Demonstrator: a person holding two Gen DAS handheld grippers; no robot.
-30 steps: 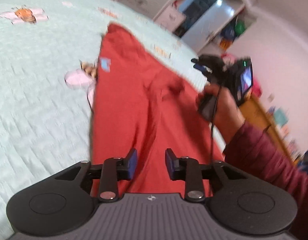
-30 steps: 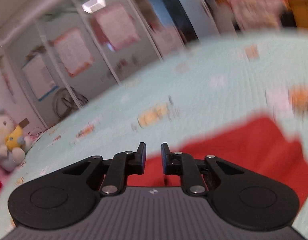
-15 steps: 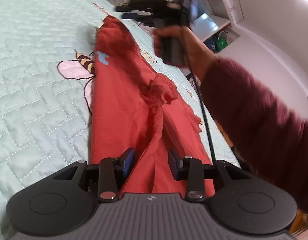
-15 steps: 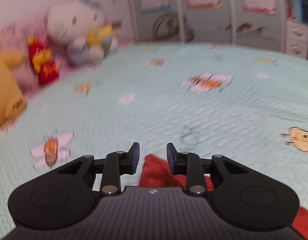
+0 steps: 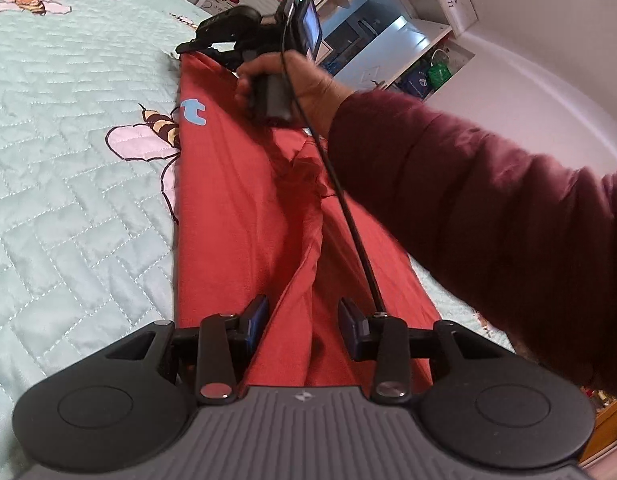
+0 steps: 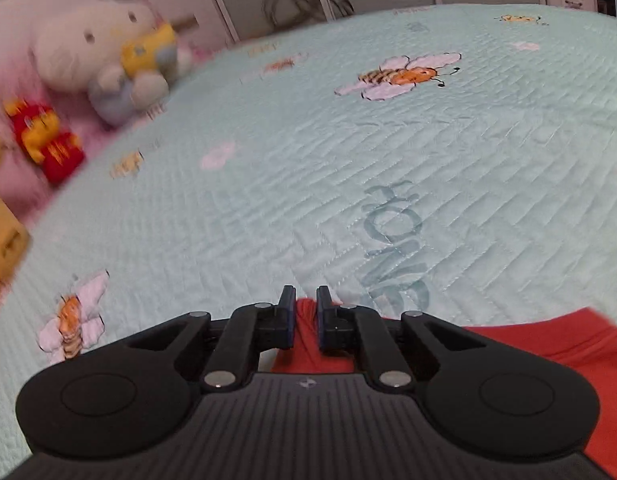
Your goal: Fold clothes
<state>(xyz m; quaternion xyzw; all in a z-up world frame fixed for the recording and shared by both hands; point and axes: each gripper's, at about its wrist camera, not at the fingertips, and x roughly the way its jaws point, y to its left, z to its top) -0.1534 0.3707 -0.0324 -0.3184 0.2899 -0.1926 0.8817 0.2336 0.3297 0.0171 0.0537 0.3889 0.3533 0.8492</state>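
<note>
A red garment [image 5: 236, 208] with a blue letter lies in a long strip on the pale green quilted bedspread [image 5: 68, 160]. My left gripper [image 5: 304, 320] stands open at its near end, with a raised fold of the cloth running between the fingers, not pinched. A hand in a dark red sleeve [image 5: 488, 216] holds my right gripper [image 5: 188, 46] at the garment's far corner. In the right wrist view the right gripper [image 6: 305, 312] has its jaws closing, with the corner of the red garment [image 6: 548, 344] filling the narrow gap between them.
Plush toys [image 6: 104, 60] and a red toy [image 6: 44, 144] sit along the far left of the bedspread [image 6: 348, 160]. Open shelves [image 5: 388, 40] and cupboard doors stand beyond the bed. A black cable [image 5: 348, 216] runs from the right gripper across the garment.
The right gripper swung across to the garment's far corner and narrowed its jaws on the cloth. The left gripper sank slightly toward the near end and its jaws spread a little.
</note>
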